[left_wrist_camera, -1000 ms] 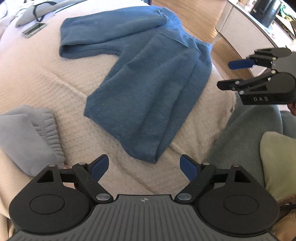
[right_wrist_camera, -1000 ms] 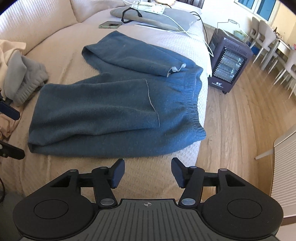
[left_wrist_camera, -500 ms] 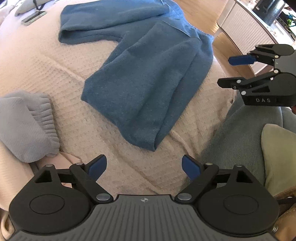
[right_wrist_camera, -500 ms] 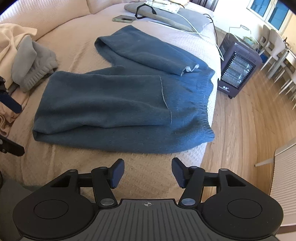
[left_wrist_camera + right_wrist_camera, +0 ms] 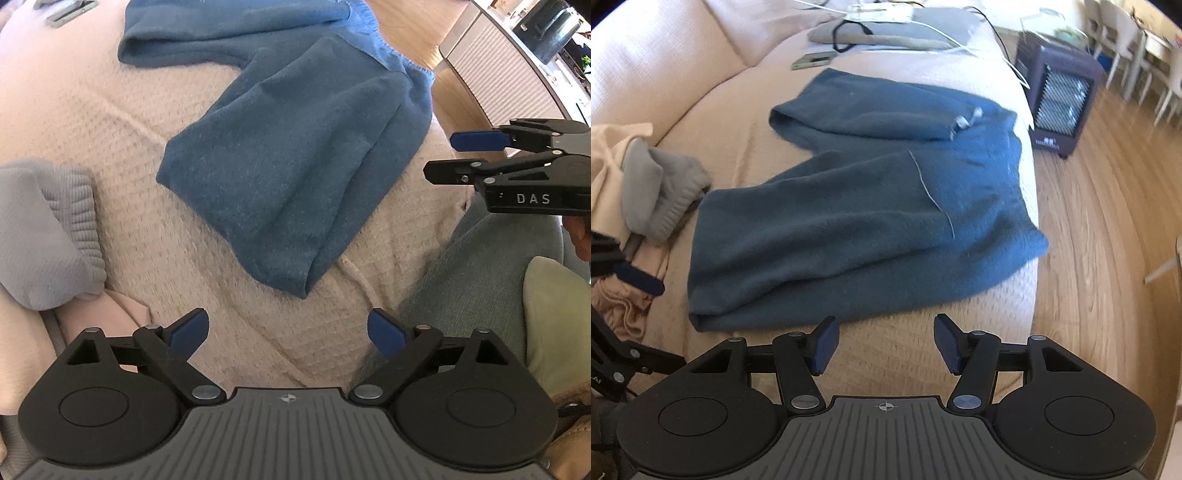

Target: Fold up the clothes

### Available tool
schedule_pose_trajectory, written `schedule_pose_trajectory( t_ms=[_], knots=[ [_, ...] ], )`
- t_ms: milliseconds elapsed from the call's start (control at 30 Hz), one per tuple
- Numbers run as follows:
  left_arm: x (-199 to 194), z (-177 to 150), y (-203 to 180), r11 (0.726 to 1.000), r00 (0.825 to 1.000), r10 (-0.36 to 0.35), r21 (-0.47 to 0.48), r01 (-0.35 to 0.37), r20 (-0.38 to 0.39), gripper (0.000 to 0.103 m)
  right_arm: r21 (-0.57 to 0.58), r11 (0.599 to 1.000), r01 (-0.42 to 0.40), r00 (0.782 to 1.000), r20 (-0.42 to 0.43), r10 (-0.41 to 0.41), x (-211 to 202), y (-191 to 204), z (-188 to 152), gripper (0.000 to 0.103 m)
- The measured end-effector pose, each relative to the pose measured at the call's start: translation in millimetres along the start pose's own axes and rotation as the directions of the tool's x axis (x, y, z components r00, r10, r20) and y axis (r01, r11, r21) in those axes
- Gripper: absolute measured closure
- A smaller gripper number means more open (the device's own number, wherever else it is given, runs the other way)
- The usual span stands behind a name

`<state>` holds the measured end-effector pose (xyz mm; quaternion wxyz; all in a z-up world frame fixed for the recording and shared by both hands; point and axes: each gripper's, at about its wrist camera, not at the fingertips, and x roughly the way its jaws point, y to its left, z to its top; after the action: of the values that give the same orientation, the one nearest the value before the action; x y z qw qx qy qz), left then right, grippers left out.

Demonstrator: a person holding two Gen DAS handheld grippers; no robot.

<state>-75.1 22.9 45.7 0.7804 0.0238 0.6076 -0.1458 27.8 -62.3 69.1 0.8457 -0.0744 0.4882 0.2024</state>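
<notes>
Just ahead of both claws, one pair of blue sweatpants (image 5: 295, 158) lies spread on the cream blanket (image 5: 92, 122), one leg doubled back, seemingly laid flat to make folding easy. The left claw (image 5: 288, 330) is widening its jaws with nothing between them; the right claw (image 5: 882, 345) hangs half-parted and empty. One grey garment (image 5: 40, 236) sits left of the left claw

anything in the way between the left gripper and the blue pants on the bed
Nothing visible. Only bare cream bedspread lies between the left gripper, whose empty jaws are opening, and the near end of the blue pants. The grey garment sits off to the side.
</notes>
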Motion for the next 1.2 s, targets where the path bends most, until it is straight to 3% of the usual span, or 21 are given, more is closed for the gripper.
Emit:
schedule_pose_trajectory(
  t_ms=[867, 1200],
  knots=[
    [8.3, -1.3, -6.6, 1.000, 1.000, -0.013, 0.010, 0.013, -0.024, 0.006, 0.039, 0.999, 0.013, 1.000, -0.013, -0.012, 2.1, -2.2, -8.1, 0.045],
    [8.2, -3.0, -4.4, 1.000, 1.000, -0.018, 0.013, 0.019, -0.024, 0.006, 0.047, 0.999, 0.024, 1.000, -0.013, -0.023, 1.7, -1.0, -9.1, 0.040]
  ],
)
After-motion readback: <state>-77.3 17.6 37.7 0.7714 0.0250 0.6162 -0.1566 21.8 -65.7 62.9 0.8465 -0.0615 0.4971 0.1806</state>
